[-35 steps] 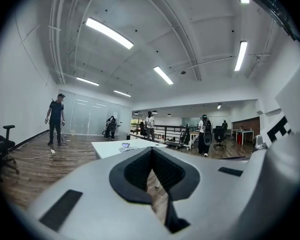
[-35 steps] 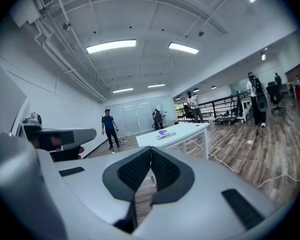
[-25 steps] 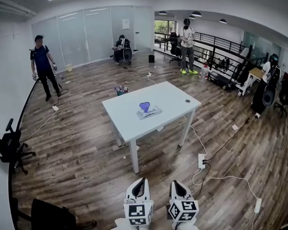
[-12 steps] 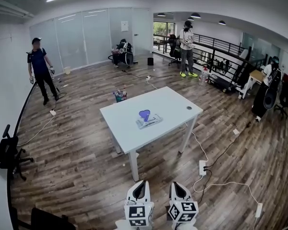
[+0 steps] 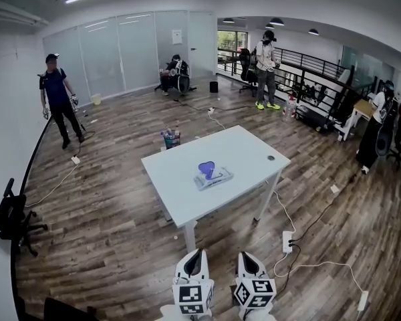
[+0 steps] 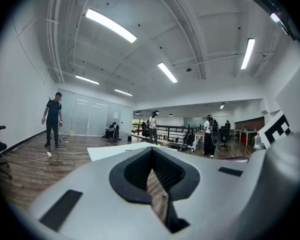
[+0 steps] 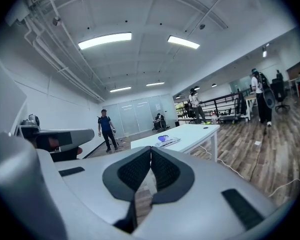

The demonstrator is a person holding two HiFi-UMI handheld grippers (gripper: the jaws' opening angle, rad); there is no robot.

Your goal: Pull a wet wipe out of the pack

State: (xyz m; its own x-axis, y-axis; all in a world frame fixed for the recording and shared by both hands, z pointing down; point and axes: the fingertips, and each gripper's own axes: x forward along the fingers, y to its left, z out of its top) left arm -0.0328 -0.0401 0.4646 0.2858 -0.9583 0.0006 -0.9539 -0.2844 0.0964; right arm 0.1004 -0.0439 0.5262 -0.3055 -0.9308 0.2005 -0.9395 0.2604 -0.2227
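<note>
At the bottom centre of the head view, the left gripper [image 5: 194, 254] is cut off by the frame edge, its jaws clenched on nothing. Its own view shows only a sliver of the white table [image 6: 102, 151]; the pack is hidden there. The wet wipe pack [image 5: 214, 178] lies mid-table at frame centre, well apart from the 2 grippers, and a purple piece [image 5: 206, 168] on top of it is too small to identify. The right gripper [image 5: 248, 255], at bottom centre-right, is likewise clenched and empty.

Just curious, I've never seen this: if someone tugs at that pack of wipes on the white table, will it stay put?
Probably not alone: the pack looks small and flat, lying loose on the smooth table, so it may slide or lift. Lying low, it seems unlikely to tip.
</note>
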